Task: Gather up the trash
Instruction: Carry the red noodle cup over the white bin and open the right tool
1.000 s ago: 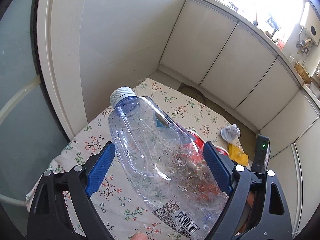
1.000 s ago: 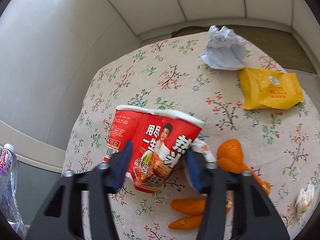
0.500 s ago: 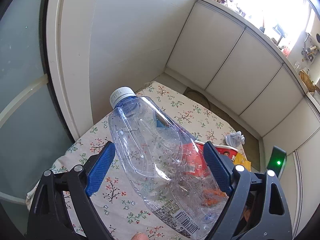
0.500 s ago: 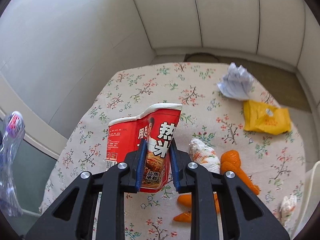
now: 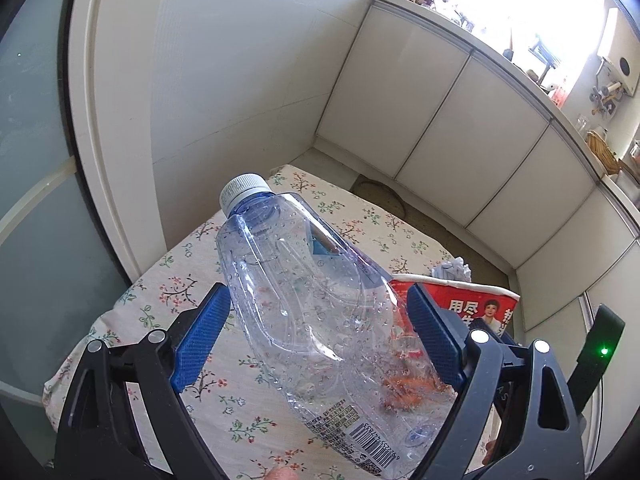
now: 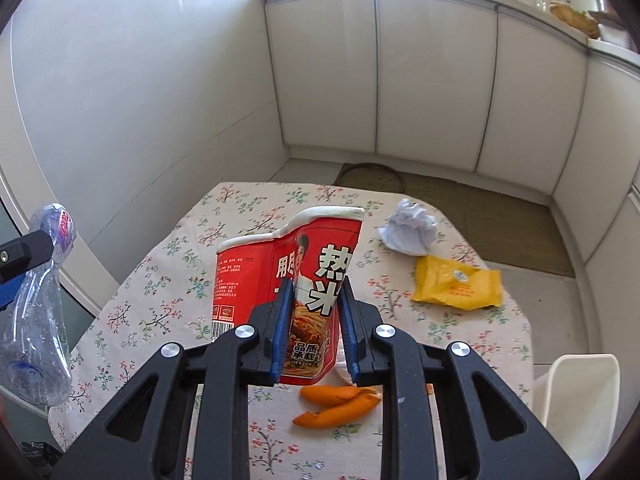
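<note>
Right wrist view: right gripper (image 6: 313,336) had just squeezed narrow on the red paper noodle cup (image 6: 296,280) – crushed, lifted off the flowery tablecloth (image 6: 168,280), ready for binning.

- The right gripper (image 6: 313,322) clamps a red noodle cup (image 6: 294,280), crushing its wall; the jaws have just been closing.
- The cup hangs above the floral table (image 6: 168,280).
- Table items: paper wad (image 6: 408,230), yellow packet (image 6: 458,284), orange peels (image 6: 336,404).
- A clear bottle (image 6: 38,312) occupies the left edge.
- A white bin (image 6: 580,404) stands at lower right.
</note>
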A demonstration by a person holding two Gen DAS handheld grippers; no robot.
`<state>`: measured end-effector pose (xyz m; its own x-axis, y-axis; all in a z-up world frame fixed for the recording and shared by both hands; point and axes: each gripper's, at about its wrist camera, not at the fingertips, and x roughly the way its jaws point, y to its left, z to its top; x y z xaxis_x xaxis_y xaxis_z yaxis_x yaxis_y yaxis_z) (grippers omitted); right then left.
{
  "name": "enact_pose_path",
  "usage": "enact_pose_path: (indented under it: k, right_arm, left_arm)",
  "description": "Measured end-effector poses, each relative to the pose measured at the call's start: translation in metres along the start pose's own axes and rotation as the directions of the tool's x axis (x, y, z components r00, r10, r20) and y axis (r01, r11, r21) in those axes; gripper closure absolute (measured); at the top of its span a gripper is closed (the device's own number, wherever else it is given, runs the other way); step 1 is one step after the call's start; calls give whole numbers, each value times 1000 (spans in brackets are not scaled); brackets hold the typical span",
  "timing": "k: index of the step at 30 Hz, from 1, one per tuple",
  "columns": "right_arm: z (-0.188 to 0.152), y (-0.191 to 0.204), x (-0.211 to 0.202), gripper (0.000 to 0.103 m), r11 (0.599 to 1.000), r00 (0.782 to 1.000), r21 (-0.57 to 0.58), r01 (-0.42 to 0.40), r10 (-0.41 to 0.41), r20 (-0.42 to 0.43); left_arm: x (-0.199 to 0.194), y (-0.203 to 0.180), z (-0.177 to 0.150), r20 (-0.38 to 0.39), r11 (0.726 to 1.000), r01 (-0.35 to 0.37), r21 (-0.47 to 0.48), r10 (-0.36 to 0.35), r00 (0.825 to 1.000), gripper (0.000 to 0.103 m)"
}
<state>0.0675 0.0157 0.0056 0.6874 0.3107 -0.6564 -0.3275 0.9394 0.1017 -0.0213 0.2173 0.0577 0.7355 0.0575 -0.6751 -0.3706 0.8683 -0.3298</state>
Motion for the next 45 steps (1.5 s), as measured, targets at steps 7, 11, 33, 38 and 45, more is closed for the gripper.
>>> enact_pose_path:
  k: [7, 11, 33, 38, 45]
  right_arm:
    - [-1, -32, -24, 80, 998, 998, 30, 60, -61, 30]
    - [-2, -52, -36, 80, 994, 994, 57, 94, -97, 46]
    - [-27, -173, -97, 80, 938, 951, 198, 285, -303, 65]
    - [-36, -207, -117, 80, 908, 930, 247, 338, -363, 64]
    - [-49, -249, -141, 80, 854, 892, 304, 422, -450, 26]
  left_arm:
    - [5, -22, -8, -4, 999, 25, 33, -25, 1000, 18]
    - [8, -39, -14, -12, 998, 43, 56, -43, 999, 18]
    - [22, -140, -56, -61, 970, 148, 191, -139, 988, 18]
    - [25, -162, -68, -73, 961, 159, 228, -146, 987, 18]
    - [26, -190, -87, -88, 943, 185, 276, -167, 982, 18]
